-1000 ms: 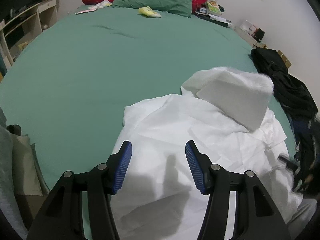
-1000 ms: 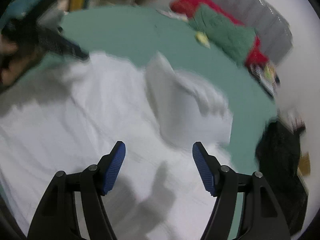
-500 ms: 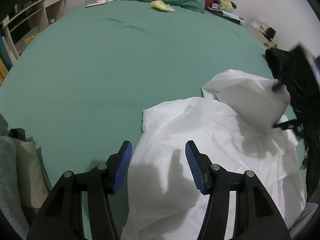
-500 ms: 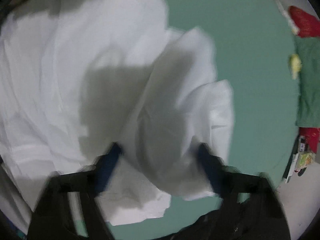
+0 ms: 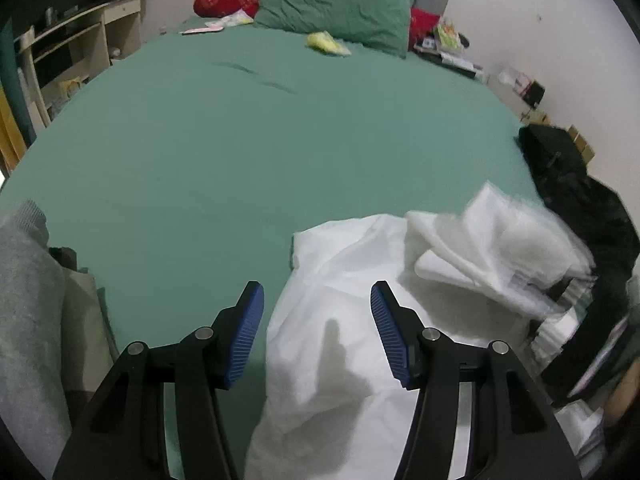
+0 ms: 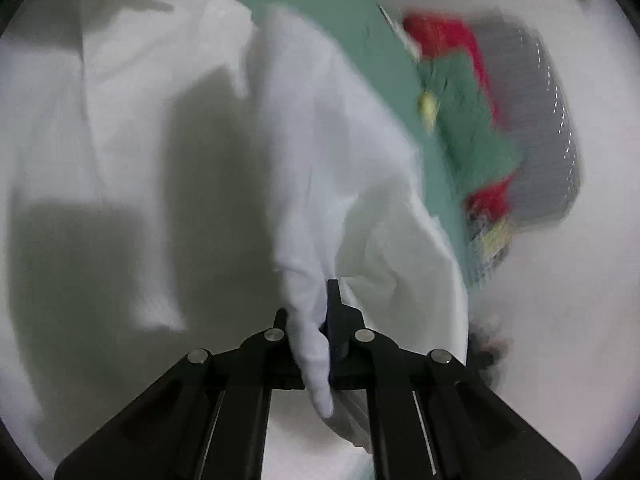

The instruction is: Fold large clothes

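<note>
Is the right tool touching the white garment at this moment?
Touching. The right wrist view shows the right tool with its jaws closed on a fold of the white garment, the cloth running up between the pads.

The garment (image 5: 344,320) lies on the near right part of the bed (image 5: 240,152), its bunched part to the right. Pillows (image 5: 332,4) sit at the bed's far end, shelves (image 5: 68,52) to its left, dark bags (image 5: 576,184) to its right.
</note>
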### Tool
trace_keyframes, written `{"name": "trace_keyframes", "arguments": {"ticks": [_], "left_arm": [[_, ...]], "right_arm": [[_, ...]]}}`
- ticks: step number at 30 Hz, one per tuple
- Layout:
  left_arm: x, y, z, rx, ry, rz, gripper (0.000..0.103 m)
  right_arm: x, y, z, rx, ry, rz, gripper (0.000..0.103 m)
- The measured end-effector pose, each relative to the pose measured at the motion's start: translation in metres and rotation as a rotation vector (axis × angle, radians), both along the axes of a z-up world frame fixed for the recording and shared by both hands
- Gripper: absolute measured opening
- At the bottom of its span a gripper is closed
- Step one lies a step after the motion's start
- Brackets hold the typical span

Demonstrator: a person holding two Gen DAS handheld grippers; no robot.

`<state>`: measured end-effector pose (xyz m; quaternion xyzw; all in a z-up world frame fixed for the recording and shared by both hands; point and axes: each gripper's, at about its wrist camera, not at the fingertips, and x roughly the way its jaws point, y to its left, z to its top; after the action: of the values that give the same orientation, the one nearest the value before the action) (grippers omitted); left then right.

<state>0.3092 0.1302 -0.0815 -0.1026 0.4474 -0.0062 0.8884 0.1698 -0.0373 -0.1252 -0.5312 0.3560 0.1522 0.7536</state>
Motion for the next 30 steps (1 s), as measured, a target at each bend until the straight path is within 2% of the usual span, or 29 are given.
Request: {"name": "trace_keyframes", "arguments": {"ticks": [1, 3, 4, 6, 7, 8, 9, 11, 14, 16, 17, 18, 19, 20, 21, 22, 23, 25, 27, 30], "left_arm": [[-0.001, 0.0, 0.0, -0.026, -0.008, -0.001, 0.059], [-0.001, -0.003, 0.0, -0.065, -0.011, -0.008, 0.059], [-0.001, -0.004, 0.0, -0.094, -0.016, -0.019, 0.059], [0.002, -0.009, -0.002, -0.131, -0.023, -0.03, 0.059], [0.004, -0.012, -0.002, -0.153, -0.029, -0.034, 0.059], [0.005, -0.016, -0.003, -0.166, -0.037, -0.035, 0.059], [0.008, -0.021, -0.004, -0.183, -0.047, -0.043, 0.059], [0.014, -0.033, -0.009, -0.184, -0.035, -0.077, 0.059], [0.023, -0.054, -0.028, -0.11, 0.043, -0.123, 0.059], [0.026, -0.063, -0.04, -0.049, 0.091, -0.13, 0.059], [0.026, -0.066, -0.048, -0.023, 0.119, -0.135, 0.059], [0.027, -0.067, -0.056, -0.006, 0.149, -0.128, 0.059], [0.026, -0.066, -0.062, 0.002, 0.176, -0.117, 0.059], [0.026, -0.066, -0.065, 0.005, 0.188, -0.113, 0.059], [0.026, -0.066, -0.068, 0.012, 0.196, -0.12, 0.059], [0.024, -0.068, -0.069, 0.026, 0.191, -0.133, 0.059], [0.023, -0.069, -0.069, 0.037, 0.187, -0.141, 0.059], [0.021, -0.07, -0.068, 0.039, 0.188, -0.145, 0.059], [0.019, -0.065, -0.062, 0.004, 0.168, -0.12, 0.059], [0.012, -0.055, -0.045, -0.052, 0.076, -0.086, 0.059]], "right_arm": [[-0.009, 0.002, -0.006, 0.048, 0.018, -0.034, 0.01], [-0.03, 0.007, -0.01, 0.129, -0.027, -0.07, 0.015], [-0.032, 0.004, -0.006, 0.195, -0.018, -0.09, 0.023], [-0.04, -0.001, 0.006, 0.319, 0.005, -0.127, 0.053], [-0.046, 0.0, 0.009, 0.351, 0.016, -0.125, 0.085], [-0.048, -0.002, 0.012, 0.381, 0.028, -0.115, 0.101], [-0.056, -0.007, 0.016, 0.424, 0.044, -0.106, 0.101], [-0.06, -0.01, 0.022, 0.45, 0.063, -0.081, 0.101], [-0.051, -0.029, 0.05, 0.544, -0.007, -0.02, 0.101], [-0.032, -0.046, 0.076, 0.669, -0.045, -0.043, 0.101], [-0.016, -0.049, 0.078, 0.705, -0.045, -0.065, 0.101], [0.002, -0.053, 0.085, 0.771, -0.013, -0.109, 0.101], [0.018, -0.058, 0.086, 0.827, 0.02, -0.143, 0.095], [0.046, -0.066, 0.082, 0.925, 0.085, -0.193, 0.069], [0.066, -0.069, 0.077, 0.963, 0.129, -0.23, 0.049], [0.082, -0.071, 0.065, 0.973, 0.171, -0.285, 0.012], [0.099, -0.074, 0.051, 0.974, 0.212, -0.343, 0.003], [0.108, -0.076, 0.026, 0.99, 0.285, -0.412, 0.002], [0.101, -0.074, 0.005, 0.935, 0.342, -0.427, 0.002], [0.073, -0.073, 0.0, 0.921, 0.355, -0.394, 0.002]]}}
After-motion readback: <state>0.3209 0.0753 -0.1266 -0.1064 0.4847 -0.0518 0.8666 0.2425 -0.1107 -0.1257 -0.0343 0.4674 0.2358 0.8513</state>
